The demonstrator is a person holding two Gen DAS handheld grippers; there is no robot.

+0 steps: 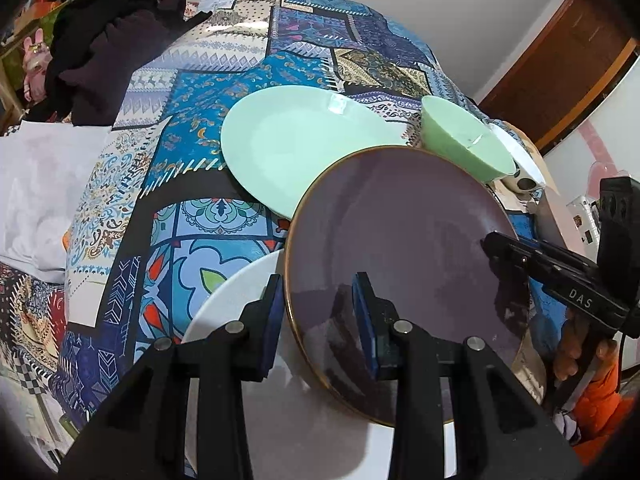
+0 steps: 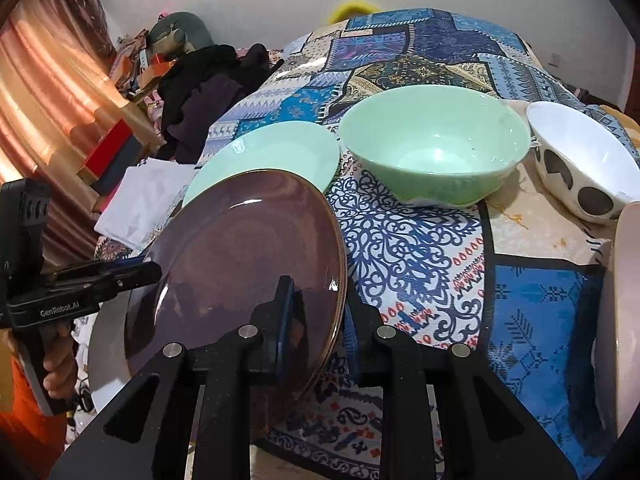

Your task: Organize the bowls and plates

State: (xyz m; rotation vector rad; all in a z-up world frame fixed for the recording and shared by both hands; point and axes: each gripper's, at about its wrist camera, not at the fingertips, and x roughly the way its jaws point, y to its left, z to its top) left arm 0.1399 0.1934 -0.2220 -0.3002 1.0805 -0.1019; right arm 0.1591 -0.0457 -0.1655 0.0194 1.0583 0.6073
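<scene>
Both hand-held grippers, left (image 1: pixel 318 308) and right (image 2: pixel 320 320), clamp the purple plate's (image 1: pixel 400 240) rim, raised; green plate (image 2: pixel 276 148) at eleven o'clock and bowls remain unstacked.

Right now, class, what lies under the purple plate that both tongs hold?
A white plate shows beneath the purple plate, peeking out at its left edge. The purple plate also overlaps the mint plate. How far the white plate extends underneath is covered.
</scene>
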